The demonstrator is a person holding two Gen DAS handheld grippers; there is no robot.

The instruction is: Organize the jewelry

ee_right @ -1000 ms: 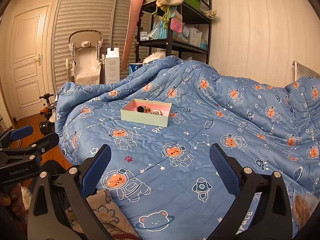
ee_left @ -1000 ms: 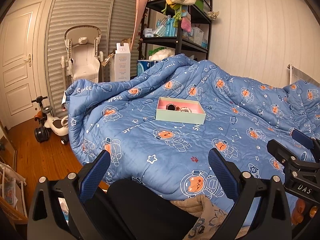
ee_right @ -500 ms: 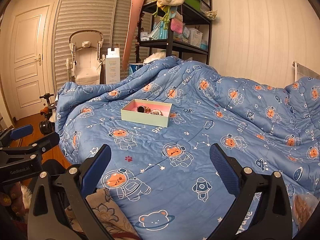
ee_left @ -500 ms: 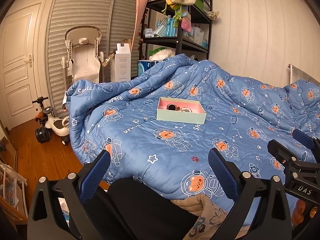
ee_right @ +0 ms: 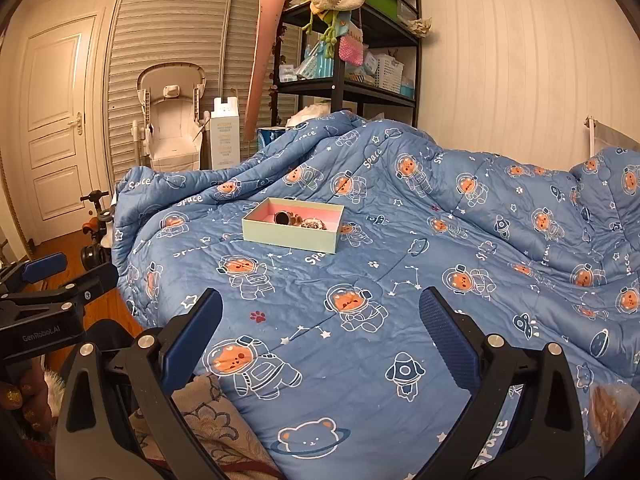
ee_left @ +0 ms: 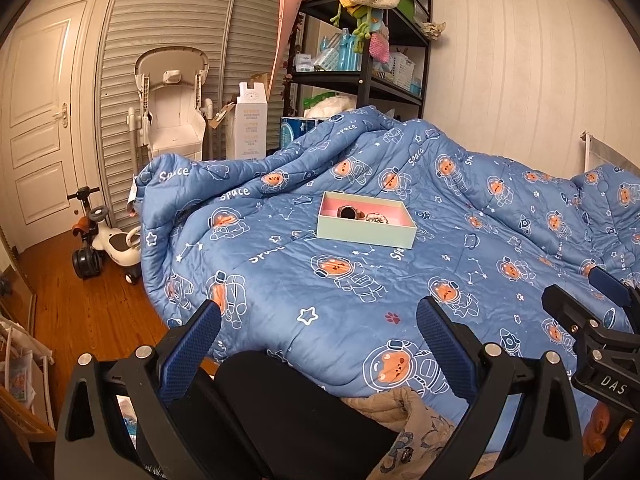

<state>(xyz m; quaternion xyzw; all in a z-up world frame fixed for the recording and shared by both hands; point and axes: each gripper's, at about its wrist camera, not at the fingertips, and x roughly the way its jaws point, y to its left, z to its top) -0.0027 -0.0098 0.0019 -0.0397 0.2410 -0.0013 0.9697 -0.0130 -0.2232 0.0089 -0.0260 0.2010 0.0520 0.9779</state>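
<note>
Jewelry (ee_left: 362,215) lies in one open box (ee_left: 366,232), pale green outside and pink inside, sitting on the blue astronaut-print quilt (ee_left: 360,296) of the bed, just above the centre of the left wrist frame and left of centre in the right wrist frame (ee_right: 293,230). Two pieces can be counted: a round watch-like piece (ee_left: 347,212) and a paler beaded piece (ee_left: 377,219) just beside it; anything more is too small to tell. Two sets of tongs show, both with fingers spread wide and holding nothing. The left tongs (ee_left: 316,348) sit at the lower middle of their own frame, well apart from the box; the right tongs (ee_right: 320,340) likewise. One black shelf unit (ee_left: 362,52) stands at the upper middle, one white door (ee_left: 38,120) at the left edge, and one ride-on toy (ee_left: 106,242) at the left on the wooden floor (ee_left: 80,304).
</note>
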